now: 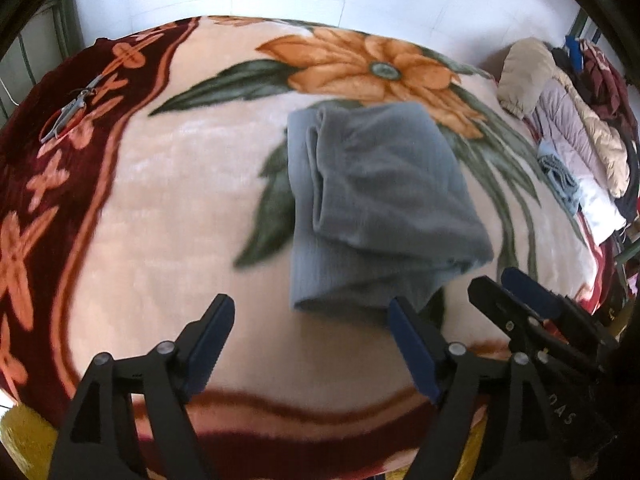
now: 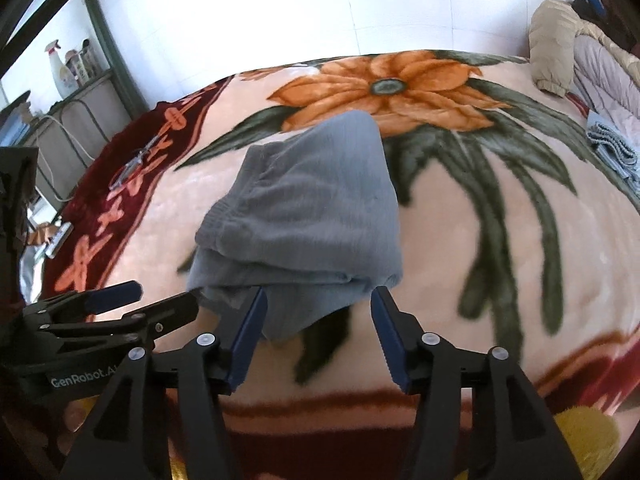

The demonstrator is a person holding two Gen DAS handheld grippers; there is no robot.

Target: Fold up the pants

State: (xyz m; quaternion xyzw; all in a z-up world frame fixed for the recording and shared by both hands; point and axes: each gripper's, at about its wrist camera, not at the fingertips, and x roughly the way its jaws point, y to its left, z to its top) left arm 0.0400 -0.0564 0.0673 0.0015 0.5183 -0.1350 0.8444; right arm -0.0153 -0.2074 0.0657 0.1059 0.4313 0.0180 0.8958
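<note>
A: While the left wrist camera is looking forward, where are the pants [image 1: 372, 204] lying?

B: They are lying folded in a grey bundle on the flowered blanket [image 1: 168, 184], ahead of the left gripper [image 1: 310, 316] and a little to its right side. The long axis is running away from the tongs, toward the orange flower. The left jaws are standing wide apart, holding nothing; the right-hand finger is overlapping the near corner (contact I cannot tell).

A: And the right wrist camera?

B: Here the pants [image 2: 308, 216] are lying straight ahead of the right gripper [image 2: 318, 312]. Its jaws are also spread and empty, and the near hanging corner is showing between the two fingers. The left gripper [image 2: 154, 300] is waiting beside, at the left.

A: So which one is nearer?

B: I am judging the right one, because the near edge is already sitting in its opening.
</note>
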